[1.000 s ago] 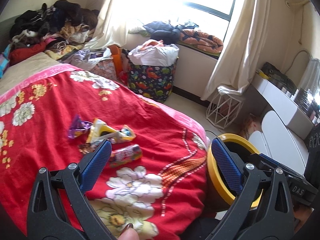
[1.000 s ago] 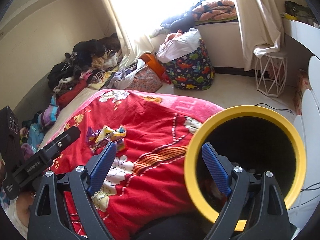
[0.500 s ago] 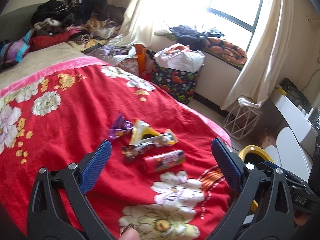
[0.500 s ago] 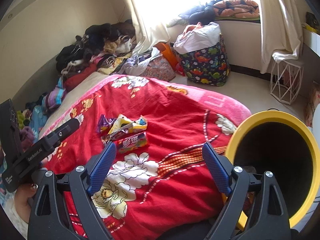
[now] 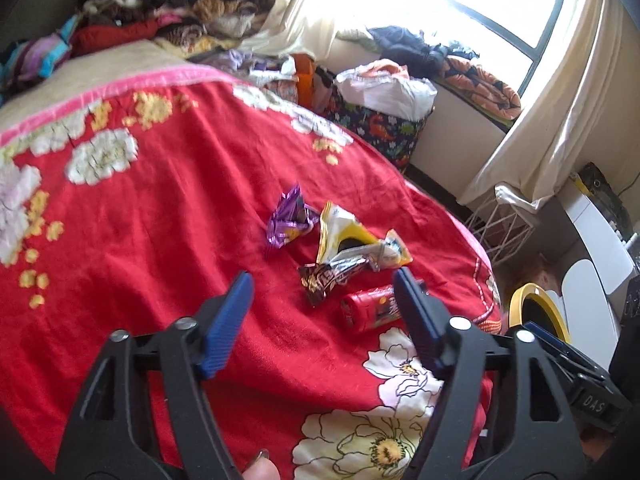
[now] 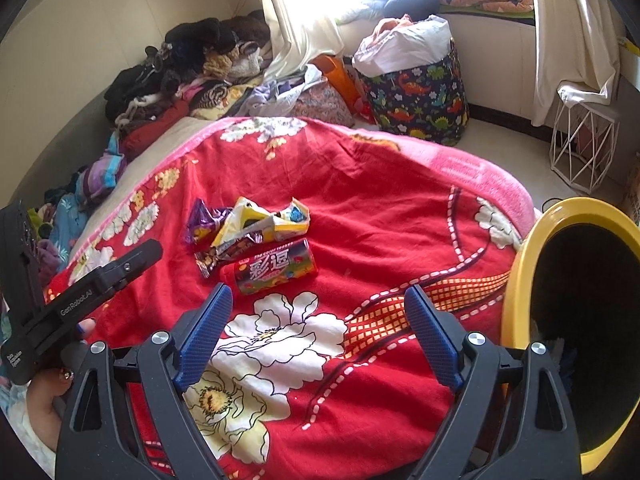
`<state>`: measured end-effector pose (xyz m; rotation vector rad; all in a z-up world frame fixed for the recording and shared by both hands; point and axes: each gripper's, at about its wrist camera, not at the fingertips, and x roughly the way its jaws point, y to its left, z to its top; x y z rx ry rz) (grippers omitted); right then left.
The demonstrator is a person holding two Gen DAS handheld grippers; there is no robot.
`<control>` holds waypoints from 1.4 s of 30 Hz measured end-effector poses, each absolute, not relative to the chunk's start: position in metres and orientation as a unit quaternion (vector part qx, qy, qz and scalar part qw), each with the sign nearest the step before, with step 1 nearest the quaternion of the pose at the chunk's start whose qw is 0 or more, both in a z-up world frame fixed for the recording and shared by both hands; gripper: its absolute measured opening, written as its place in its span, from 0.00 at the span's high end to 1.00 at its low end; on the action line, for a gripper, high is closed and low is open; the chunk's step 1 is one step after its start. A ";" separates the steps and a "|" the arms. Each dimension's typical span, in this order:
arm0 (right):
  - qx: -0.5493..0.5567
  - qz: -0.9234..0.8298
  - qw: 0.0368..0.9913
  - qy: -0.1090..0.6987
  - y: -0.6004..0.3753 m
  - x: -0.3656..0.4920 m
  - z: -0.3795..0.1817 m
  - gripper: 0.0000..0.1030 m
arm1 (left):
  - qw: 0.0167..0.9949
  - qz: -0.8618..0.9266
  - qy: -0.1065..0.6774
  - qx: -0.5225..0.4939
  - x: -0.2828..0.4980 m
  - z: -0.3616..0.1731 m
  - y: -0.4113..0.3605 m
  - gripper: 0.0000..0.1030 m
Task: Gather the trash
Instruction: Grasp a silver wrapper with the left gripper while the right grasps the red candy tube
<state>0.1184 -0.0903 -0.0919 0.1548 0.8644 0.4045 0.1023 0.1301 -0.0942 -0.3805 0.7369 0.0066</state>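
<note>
Several wrappers lie together on the red floral blanket (image 5: pixel 160 240): a purple wrapper (image 5: pixel 289 222), a yellow-white bag (image 5: pixel 352 236), a dark brown wrapper (image 5: pixel 328 276) and a red candy tube (image 5: pixel 370 306). In the right wrist view I see the same purple wrapper (image 6: pixel 204 220), yellow bag (image 6: pixel 268 220), brown wrapper (image 6: pixel 224 254) and red tube (image 6: pixel 276 266). My left gripper (image 5: pixel 322 312) is open, just short of the tube and brown wrapper. My right gripper (image 6: pixel 318 332) is open and empty above the blanket. The yellow-rimmed bin (image 6: pixel 568 320) stands at the bed's right edge, also in the left wrist view (image 5: pixel 538 312).
A dinosaur-print hamper (image 6: pixel 420 92) with a white bag and a white wire stool (image 6: pixel 582 148) stand on the floor by the window. Piled clothes (image 6: pixel 188 72) lie at the bed's far end. White furniture (image 5: pixel 600 240) is to the right.
Both grippers have moved left, away from the bin and toward the wrappers. The left gripper has come closer to the pile and its jaws stand narrower than before.
</note>
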 end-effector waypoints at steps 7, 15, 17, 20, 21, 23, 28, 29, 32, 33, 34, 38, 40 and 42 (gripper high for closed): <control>0.071 0.191 0.881 0.428 -0.079 0.125 -0.107 0.17 | 0.895 -0.020 0.395 -0.208 0.130 -0.120 0.135 0.61; 0.094 0.186 0.872 0.444 -0.072 0.140 -0.118 0.17 | 0.874 -0.037 0.417 -0.247 0.151 -0.142 0.144 0.68; 0.103 0.183 0.870 0.447 -0.070 0.144 -0.122 0.17 | 0.870 -0.046 0.422 -0.252 0.153 -0.146 0.144 0.78; 0.119 0.176 0.866 0.454 -0.068 0.151 -0.126 0.17 | 0.867 -0.051 0.425 -0.256 0.151 -0.149 0.145 0.98; 0.125 0.174 0.863 0.457 -0.068 0.154 -0.127 0.17 | 0.867 -0.052 0.423 -0.259 0.149 -0.150 0.146 0.98; 0.136 0.172 0.860 0.461 -0.066 0.157 -0.130 0.17 | 0.868 -0.056 0.416 -0.264 0.142 -0.148 0.148 0.98; 0.161 0.170 0.844 0.482 -0.058 0.171 -0.142 0.17 | 0.876 -0.050 0.403 -0.260 0.127 -0.139 0.153 0.99; 0.162 0.168 0.842 0.486 -0.056 0.173 -0.144 0.17 | 0.879 -0.047 0.400 -0.256 0.122 -0.136 0.155 0.99; 0.160 0.167 0.840 0.491 -0.049 0.178 -0.148 0.17 | 0.887 -0.041 0.390 -0.245 0.110 -0.127 0.158 0.99; 0.159 0.168 0.839 0.492 -0.046 0.180 -0.149 0.17 | 0.889 -0.038 0.388 -0.240 0.106 -0.124 0.159 0.99; 0.161 0.167 0.838 0.494 -0.044 0.183 -0.151 0.17 | 0.891 -0.036 0.386 -0.236 0.104 -0.121 0.159 0.99; 0.195 0.167 0.824 0.505 -0.040 0.195 -0.157 0.20 | 0.899 -0.026 0.376 -0.222 0.092 -0.111 0.161 0.99; 0.213 0.174 0.812 0.515 -0.039 0.201 -0.161 0.36 | 0.902 -0.021 0.372 -0.220 0.088 -0.108 0.161 0.99; 0.237 0.187 0.796 0.525 -0.041 0.206 -0.163 0.50 | 0.903 -0.019 0.369 -0.220 0.085 -0.105 0.161 0.99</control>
